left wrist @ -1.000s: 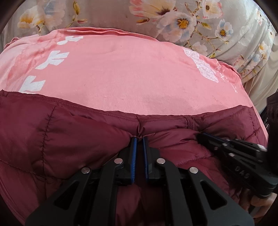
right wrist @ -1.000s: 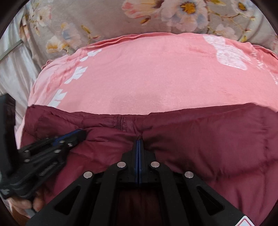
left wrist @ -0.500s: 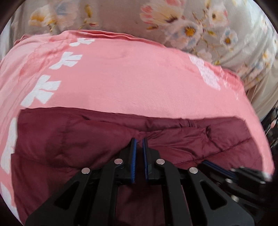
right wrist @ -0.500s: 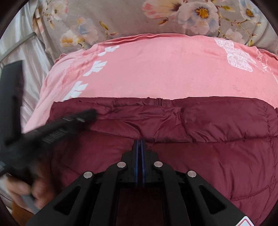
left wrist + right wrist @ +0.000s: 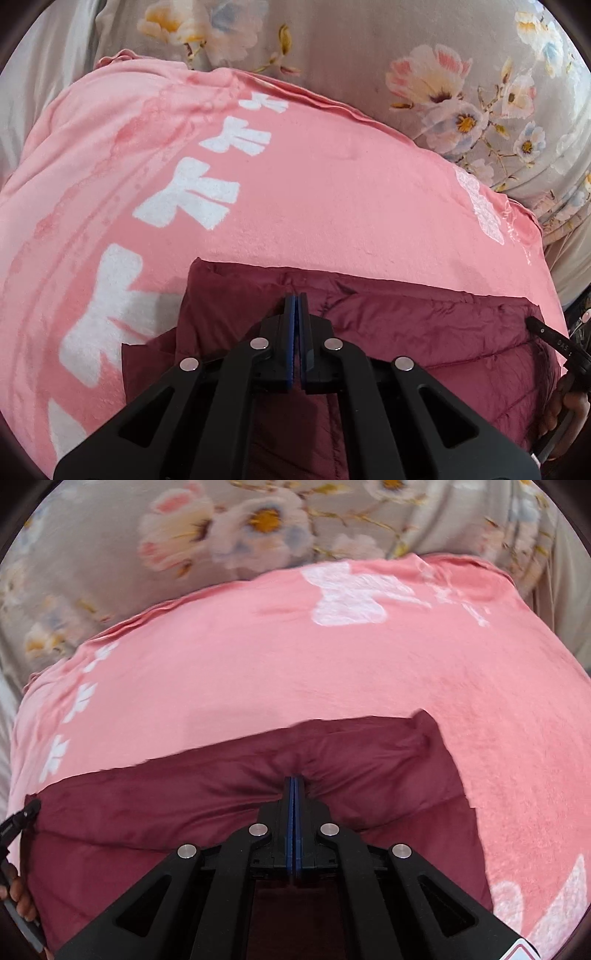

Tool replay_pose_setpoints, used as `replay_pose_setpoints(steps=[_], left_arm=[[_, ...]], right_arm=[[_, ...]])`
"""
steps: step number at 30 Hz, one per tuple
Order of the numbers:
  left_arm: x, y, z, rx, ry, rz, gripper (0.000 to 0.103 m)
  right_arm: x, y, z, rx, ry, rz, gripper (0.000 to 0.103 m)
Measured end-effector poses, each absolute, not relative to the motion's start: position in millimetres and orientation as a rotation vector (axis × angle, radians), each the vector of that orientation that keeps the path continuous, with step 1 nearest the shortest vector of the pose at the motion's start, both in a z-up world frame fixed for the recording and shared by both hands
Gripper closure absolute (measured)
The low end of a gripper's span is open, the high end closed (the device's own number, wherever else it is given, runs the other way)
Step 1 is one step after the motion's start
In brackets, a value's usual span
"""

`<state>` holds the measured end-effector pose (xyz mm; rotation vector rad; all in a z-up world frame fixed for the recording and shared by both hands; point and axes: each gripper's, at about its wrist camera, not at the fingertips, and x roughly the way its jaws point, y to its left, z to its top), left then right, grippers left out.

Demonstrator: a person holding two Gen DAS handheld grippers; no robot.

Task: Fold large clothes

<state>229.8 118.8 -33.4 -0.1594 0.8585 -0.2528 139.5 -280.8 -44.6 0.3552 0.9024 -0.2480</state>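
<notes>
Jacket point(image 5: 424, 332), maroon puffer, lies at 6 o'clock on pink blanket point(image 5: 314, 192). Left gripper point(image 5: 296, 306) & right gripper point(image 5: 294, 788) each pinch its far edge, jaws together. I judge mid-fold; nxt: lay edge flat, release.

Faint "DAS", perhaps, on right hand-held gripper point(image 5: 565, 345)

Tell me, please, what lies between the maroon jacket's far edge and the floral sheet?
Only the pink blanket lies between the maroon jacket and the floral sheet, in both wrist views.

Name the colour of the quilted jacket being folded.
Dark maroon jacket, clearest in the left wrist view.
</notes>
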Motion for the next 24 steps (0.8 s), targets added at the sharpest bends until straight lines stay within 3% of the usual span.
replay_pose_setpoints(steps=[12, 18, 20, 21, 22, 24], left_arm=[[240, 109, -64, -0.106, 0.887, -0.226, 0.103], [219, 136, -40, -0.200, 0.889, -0.245, 0.102], [201, 159, -28, -0.294, 0.904, -0.273, 0.080], [188, 174, -23, -0.330, 0.912, -0.276, 0.055], [179, 182, -20, -0.340, 0.910, -0.273, 0.046], [157, 199, -21, -0.314, 0.940, -0.250, 0.046]], right_arm=[[146, -266, -64, 0.235, 0.893, -0.277, 0.103], [110, -203, -8, 0.245, 0.857, -0.088, 0.101], [92, -173, 2, 0.261, 0.878, 0.035, 0.101], [83, -160, 2, 0.270, 0.894, 0.087, 0.101], [78, -151, 1, 0.277, 0.907, 0.119, 0.101], [68, -136, -3, 0.296, 0.935, 0.165, 0.101]])
